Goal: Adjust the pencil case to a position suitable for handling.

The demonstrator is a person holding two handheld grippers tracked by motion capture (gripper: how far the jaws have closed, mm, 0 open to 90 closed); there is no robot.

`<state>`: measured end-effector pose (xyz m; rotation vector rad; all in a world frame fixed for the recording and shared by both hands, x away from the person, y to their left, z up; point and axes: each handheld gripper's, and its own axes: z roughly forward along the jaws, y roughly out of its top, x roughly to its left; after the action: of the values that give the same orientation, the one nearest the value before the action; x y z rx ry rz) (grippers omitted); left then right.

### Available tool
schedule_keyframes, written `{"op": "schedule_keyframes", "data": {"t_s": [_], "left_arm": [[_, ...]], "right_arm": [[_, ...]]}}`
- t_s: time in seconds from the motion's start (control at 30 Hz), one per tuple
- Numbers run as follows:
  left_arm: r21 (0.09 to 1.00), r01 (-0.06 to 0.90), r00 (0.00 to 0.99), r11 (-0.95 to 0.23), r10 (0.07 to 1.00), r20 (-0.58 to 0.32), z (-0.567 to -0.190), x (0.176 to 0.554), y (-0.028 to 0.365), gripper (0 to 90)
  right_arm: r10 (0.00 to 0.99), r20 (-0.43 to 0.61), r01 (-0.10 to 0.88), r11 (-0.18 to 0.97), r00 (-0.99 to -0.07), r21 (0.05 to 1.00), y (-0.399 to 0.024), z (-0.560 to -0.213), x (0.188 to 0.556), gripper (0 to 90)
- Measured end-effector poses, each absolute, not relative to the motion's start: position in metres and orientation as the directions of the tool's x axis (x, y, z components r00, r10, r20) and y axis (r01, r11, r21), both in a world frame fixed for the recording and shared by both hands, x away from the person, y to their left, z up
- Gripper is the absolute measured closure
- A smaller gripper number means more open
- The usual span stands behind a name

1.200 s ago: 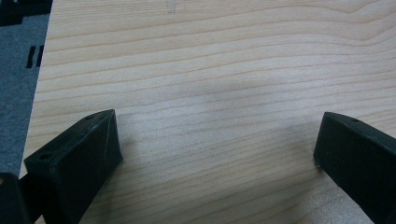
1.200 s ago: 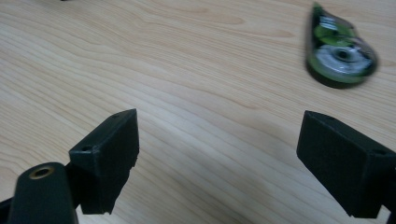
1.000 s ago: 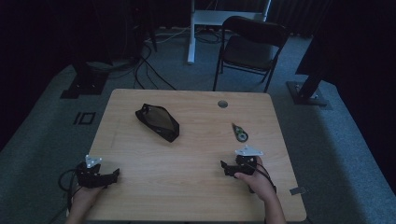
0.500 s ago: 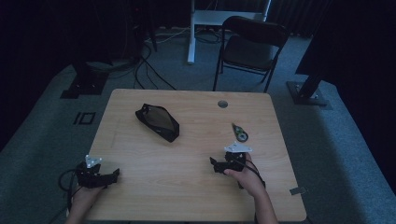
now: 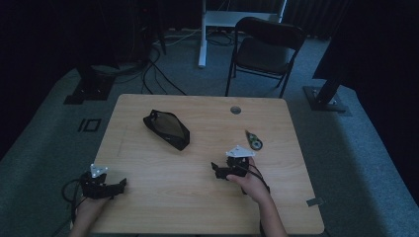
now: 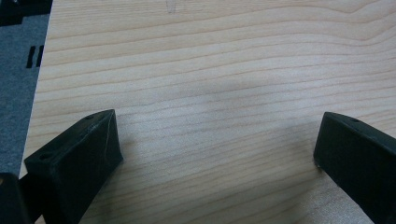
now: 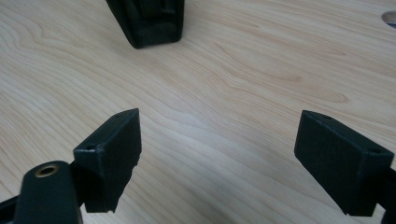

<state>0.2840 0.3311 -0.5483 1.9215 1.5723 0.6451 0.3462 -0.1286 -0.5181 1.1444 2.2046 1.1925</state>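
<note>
Resting near the bench's [image 5: 148, 197] front-left corner, the left gripper [image 5: 121, 184] has its jaws wide; the right gripper [image 5: 215, 169], right of centre, likewise gapes, empty. A black pouch [image 5: 166, 129] lies toward the back-left, a small tape roll [image 5: 255, 143] toward the right edge.

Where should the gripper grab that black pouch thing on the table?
Probably across its narrow width, near the end facing the person. The black pouch lies flat and long, slanting across the table. The open right gripper already points at that end, so it could come in from there.
</note>
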Motion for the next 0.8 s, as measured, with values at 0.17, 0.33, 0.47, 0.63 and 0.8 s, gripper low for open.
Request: {"op": "schedule_keyframes", "data": {"t_s": [0.17,0.33,0.47,0.63,0.8], "left_arm": [[0.692,0.707,0.193,-0.147,0.981,0.012,-0.548,0.284,0.331,0.8],[0.692,0.707,0.192,-0.147,0.981,0.012,-0.548,0.284,0.331,0.8],[0.692,0.707,0.193,-0.147,0.981,0.012,-0.548,0.284,0.331,0.8],[0.691,0.708,0.193,-0.148,0.981,0.012,-0.548,0.284,0.331,0.8],[0.691,0.708,0.193,-0.148,0.981,0.012,-0.548,0.284,0.331,0.8]], "right_arm": [[0.787,0.039,0.461,0.319,-0.615,0.828,-0.117,-0.514,0.352,14.7],[0.771,0.045,0.443,0.315,-0.635,0.839,-0.106,-0.509,0.359,14.7],[0.76,0.047,0.422,0.308,-0.648,0.853,-0.097,-0.506,0.364,16.5],[0.755,0.038,0.406,0.309,-0.655,0.86,-0.086,-0.503,0.372,16.5],[0.75,0.037,0.394,0.303,-0.66,0.868,-0.078,-0.502,0.377,17.8]]}}
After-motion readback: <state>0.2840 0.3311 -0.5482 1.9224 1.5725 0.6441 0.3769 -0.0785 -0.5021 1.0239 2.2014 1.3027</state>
